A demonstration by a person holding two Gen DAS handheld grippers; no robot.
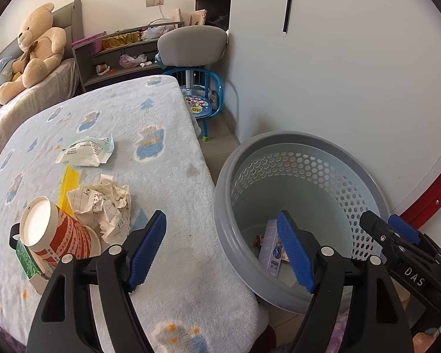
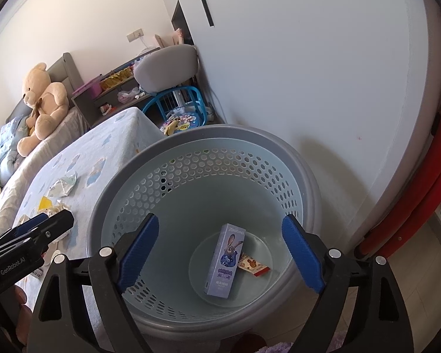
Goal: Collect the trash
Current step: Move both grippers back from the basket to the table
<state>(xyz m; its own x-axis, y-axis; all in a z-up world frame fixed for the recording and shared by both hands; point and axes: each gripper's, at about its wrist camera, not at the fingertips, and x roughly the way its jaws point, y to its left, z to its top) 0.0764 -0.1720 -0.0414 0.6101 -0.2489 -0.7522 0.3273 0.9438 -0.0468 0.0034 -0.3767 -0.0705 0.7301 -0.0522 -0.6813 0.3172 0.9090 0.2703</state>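
Note:
A grey perforated basket [image 2: 208, 133] stands on the floor beside the bed. In it lie a purple carton [image 2: 225, 260] and a small snack wrapper [image 2: 254, 264]. My right gripper [image 2: 220, 217] hangs open over the basket with nothing between its fingers. My left gripper [image 1: 220, 217] is open and empty too, spanning the bed's edge and the basket rim [image 1: 294, 136]. On the blue blanket [image 1: 161, 182] lie a red-and-white paper cup [image 1: 53, 232] on its side, crumpled paper [image 1: 103, 206], a yellow strip [image 1: 69, 182], a white-green wrapper [image 1: 86, 150] and a green box [image 1: 28, 261].
A teddy bear [image 1: 35, 50] sits at the head of the bed. Beyond the bed's far corner are a blue child's chair [image 1: 205, 100], a grey chair [image 1: 191, 44] and a low shelf [image 1: 111, 56]. A white wall [image 1: 338, 73] rises right behind the basket.

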